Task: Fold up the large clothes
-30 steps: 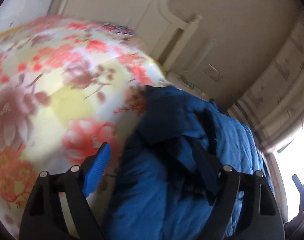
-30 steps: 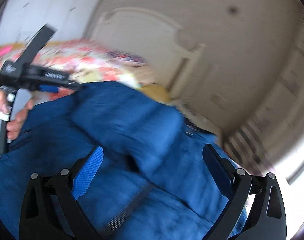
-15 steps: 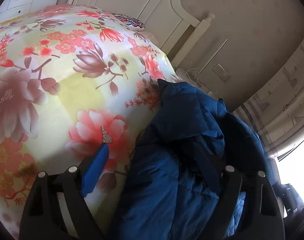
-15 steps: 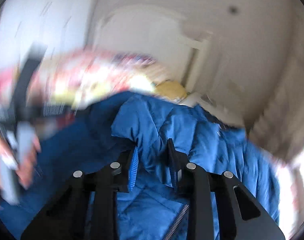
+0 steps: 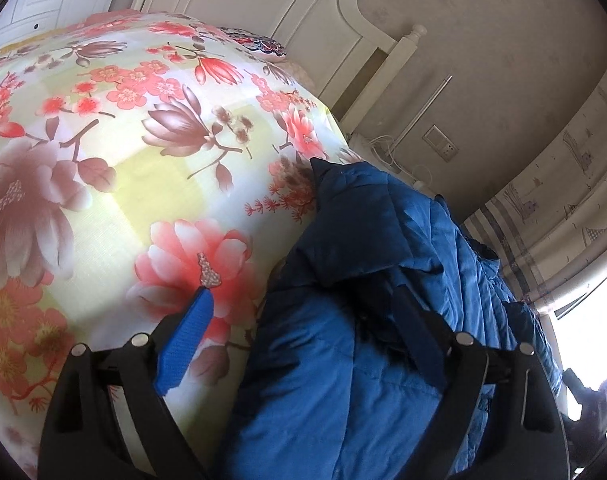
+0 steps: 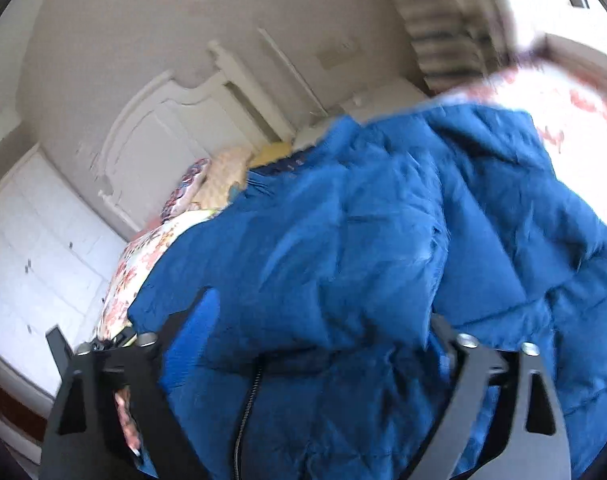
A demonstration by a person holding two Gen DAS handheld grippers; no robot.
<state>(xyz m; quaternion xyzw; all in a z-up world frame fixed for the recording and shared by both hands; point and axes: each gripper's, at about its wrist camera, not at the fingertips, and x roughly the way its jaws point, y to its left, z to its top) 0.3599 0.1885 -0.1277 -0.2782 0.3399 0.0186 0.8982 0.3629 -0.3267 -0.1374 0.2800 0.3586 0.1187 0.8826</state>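
Right gripper (image 6: 319,320) has reopened over the blue jacket (image 6: 383,240).

Blue jacket (image 5: 383,240), pink-floral yellow bedspread (image 5: 103,160)

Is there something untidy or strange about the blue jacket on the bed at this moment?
Yes. The blue jacket is not laid flat: it sits bunched in a puffy heap at the edge of the floral bedspread, with folds piled on each other and its zipper open. No damage is visible.
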